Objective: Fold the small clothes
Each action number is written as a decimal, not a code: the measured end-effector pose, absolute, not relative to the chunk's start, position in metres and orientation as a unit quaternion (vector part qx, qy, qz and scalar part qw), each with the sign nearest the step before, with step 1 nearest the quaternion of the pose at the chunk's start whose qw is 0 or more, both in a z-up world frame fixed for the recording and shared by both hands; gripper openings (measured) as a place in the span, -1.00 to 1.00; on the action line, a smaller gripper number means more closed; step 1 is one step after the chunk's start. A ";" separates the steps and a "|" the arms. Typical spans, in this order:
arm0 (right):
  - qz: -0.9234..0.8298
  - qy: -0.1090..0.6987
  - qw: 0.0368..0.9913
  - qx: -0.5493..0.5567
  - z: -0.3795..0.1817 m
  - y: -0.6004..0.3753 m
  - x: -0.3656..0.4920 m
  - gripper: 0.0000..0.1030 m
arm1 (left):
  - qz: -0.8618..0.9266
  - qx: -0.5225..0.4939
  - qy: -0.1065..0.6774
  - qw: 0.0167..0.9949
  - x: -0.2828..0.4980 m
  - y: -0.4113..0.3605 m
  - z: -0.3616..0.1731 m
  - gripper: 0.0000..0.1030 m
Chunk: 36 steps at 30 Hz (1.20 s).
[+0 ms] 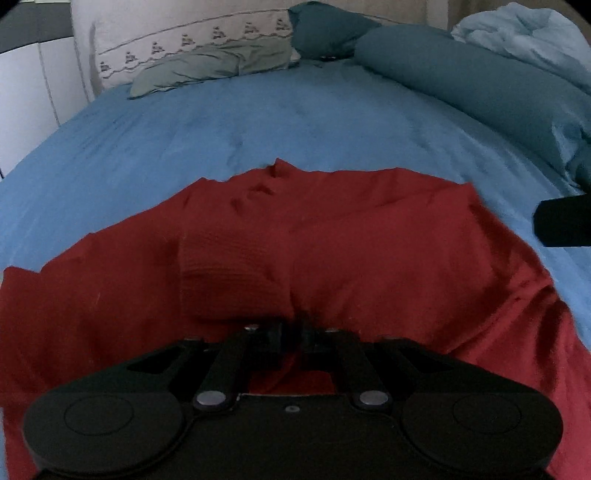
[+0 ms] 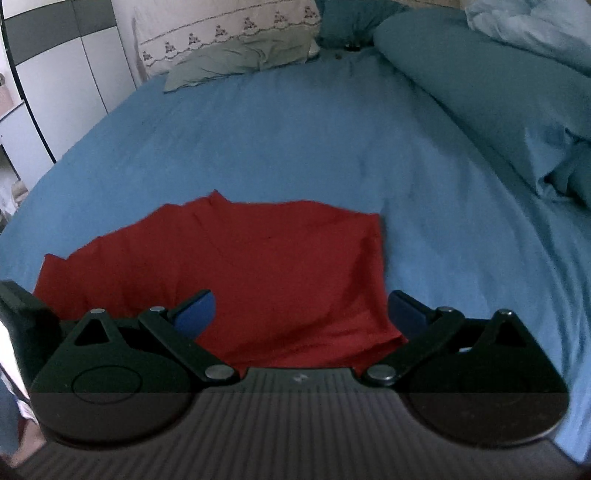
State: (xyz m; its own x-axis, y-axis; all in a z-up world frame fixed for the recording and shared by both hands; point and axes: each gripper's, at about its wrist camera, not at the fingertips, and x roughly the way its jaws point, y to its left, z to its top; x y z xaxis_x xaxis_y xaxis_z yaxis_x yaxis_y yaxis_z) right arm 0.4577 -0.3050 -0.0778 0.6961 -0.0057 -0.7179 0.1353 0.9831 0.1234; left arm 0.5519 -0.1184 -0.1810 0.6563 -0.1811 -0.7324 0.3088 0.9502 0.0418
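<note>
A red garment (image 1: 332, 229) lies spread on the blue bed sheet (image 1: 258, 125), with a ribbed cuff or sleeve end (image 1: 229, 273) folded over its middle. My left gripper (image 1: 293, 330) is shut on the red garment at its near edge, pinching a fold. In the right wrist view the same red garment (image 2: 266, 266) lies ahead. My right gripper (image 2: 301, 314) is open, its blue-padded fingers (image 2: 195, 312) spread wide just above the garment's near right part, holding nothing. The right gripper's tip also shows at the right edge of the left wrist view (image 1: 565, 221).
Pillows lie at the head of the bed: a white embroidered one (image 2: 221, 33), a grey-green one (image 2: 236, 62) and dark teal ones (image 2: 480, 96). A light blue duvet (image 2: 535, 33) is bunched at the far right. White cupboards (image 2: 55, 92) stand at the left.
</note>
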 end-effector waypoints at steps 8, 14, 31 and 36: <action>-0.002 0.387 0.919 0.068 -0.064 -0.278 0.485 1.00 | -0.097 0.102 0.388 0.911 0.528 -0.046 -0.134 0.85; 0.075 0.401 0.913 -0.012 -0.086 -0.198 0.513 1.00 | -0.041 0.102 0.396 0.912 0.529 0.027 -0.136 0.84; -0.039 0.425 0.895 0.132 -0.147 -0.212 0.516 0.42 | 0.008 0.083 0.415 0.906 0.536 0.096 -0.159 0.84; -0.023 0.405 0.897 0.177 -0.148 -0.223 0.510 0.47 | 0.005 0.084 0.424 0.902 0.531 0.107 -0.171 0.84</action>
State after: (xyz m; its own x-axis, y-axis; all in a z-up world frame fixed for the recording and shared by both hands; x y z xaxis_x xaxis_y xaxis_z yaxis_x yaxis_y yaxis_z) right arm 0.5100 -0.2226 -0.1485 0.6703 0.1027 -0.7350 0.1840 0.9365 0.2986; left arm 0.5309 0.1069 -0.1709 0.6399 0.0802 -0.7642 0.0616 0.9860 0.1551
